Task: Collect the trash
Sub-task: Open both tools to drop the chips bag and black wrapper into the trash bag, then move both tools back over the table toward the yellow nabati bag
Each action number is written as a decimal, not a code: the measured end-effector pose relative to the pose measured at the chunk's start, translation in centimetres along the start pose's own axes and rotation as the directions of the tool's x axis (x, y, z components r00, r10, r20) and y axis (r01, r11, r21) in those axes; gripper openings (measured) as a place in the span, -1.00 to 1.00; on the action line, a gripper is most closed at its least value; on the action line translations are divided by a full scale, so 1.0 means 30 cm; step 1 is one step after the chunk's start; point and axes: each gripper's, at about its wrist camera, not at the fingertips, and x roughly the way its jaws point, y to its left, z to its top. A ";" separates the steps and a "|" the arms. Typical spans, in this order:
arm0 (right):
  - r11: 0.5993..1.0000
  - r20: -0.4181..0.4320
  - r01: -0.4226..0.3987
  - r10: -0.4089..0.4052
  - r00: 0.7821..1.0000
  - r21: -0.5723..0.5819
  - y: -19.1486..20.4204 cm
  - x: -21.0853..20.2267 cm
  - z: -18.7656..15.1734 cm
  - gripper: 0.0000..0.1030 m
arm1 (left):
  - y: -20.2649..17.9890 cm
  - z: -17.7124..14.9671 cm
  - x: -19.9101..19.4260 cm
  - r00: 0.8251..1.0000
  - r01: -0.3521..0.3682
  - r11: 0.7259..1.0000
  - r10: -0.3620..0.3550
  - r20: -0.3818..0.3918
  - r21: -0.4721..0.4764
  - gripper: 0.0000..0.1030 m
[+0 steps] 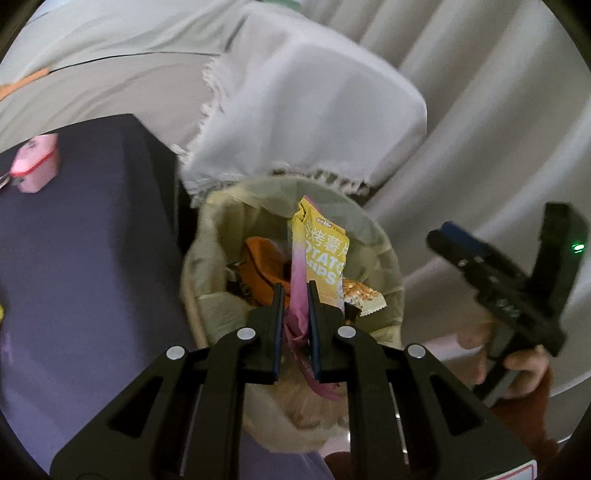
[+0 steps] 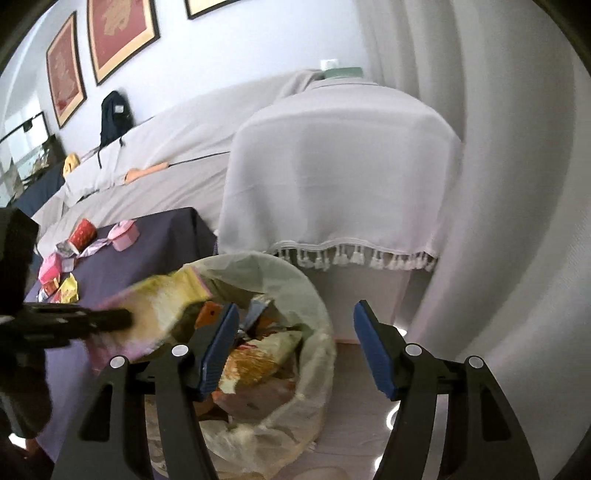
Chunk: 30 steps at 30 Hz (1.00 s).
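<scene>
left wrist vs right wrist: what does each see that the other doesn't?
Left wrist only: the left gripper clamped shut on the yellow-and-pink potato chips bag, seen from above the bin, and the person's hand on the right gripper's handle.

Right wrist only: the right gripper open and empty, red framed pictures, a black backpack, and more wrappers on the table.

Both: the bag-lined trash bin, the dark purple tablecloth, the pink heart-shaped box, the white fringed cloth.
</scene>
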 end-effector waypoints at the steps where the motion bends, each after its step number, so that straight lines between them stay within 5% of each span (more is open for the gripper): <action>1: 1.000 0.000 -0.001 0.001 1.000 0.007 -0.014 0.002 -0.004 0.19 | -0.010 0.003 0.024 1.000 -0.001 1.000 0.001 -0.011 0.006 -0.79; 7: 0.999 0.007 -0.003 0.003 1.000 0.050 -0.063 0.004 -0.023 0.19 | -0.052 0.007 0.176 0.996 -0.070 0.995 0.074 -0.051 0.072 -0.76; 9: 0.999 0.002 -0.006 0.006 1.000 0.053 -0.071 0.010 -0.025 0.19 | -0.038 0.003 0.180 0.996 -0.084 0.995 0.085 -0.025 0.052 -0.43; 11: 0.999 0.000 -0.005 0.005 1.000 0.047 -0.068 0.013 -0.027 0.19 | -0.011 0.002 0.155 0.999 -0.041 0.999 0.041 -0.006 0.009 -0.10; 15: 0.999 0.008 -0.005 0.004 1.000 0.041 -0.052 0.012 -0.024 0.19 | 0.029 0.006 0.049 0.999 0.021 0.999 -0.019 0.044 -0.046 0.07; 18: 0.999 0.023 -0.025 0.024 0.999 0.035 -0.022 0.002 -0.017 0.19 | 0.061 -0.005 -0.067 0.992 0.008 0.998 0.000 0.123 -0.063 0.07; 22: 0.996 0.034 -0.085 0.084 0.996 0.005 0.053 -0.013 -0.007 0.19 | 0.115 -0.052 -0.232 0.964 -0.097 0.994 0.107 0.243 -0.055 0.07; 24: 0.990 0.032 -0.137 0.138 0.990 -0.030 0.120 -0.014 -0.004 0.19 | 0.170 -0.098 -0.323 0.934 -0.193 0.979 0.206 0.291 -0.071 0.08; 30: 0.960 -0.009 -0.238 0.239 0.971 -0.149 0.355 0.003 -0.008 0.19 | 0.417 -0.243 -0.508 0.874 -0.307 0.918 0.376 0.308 -0.249 0.10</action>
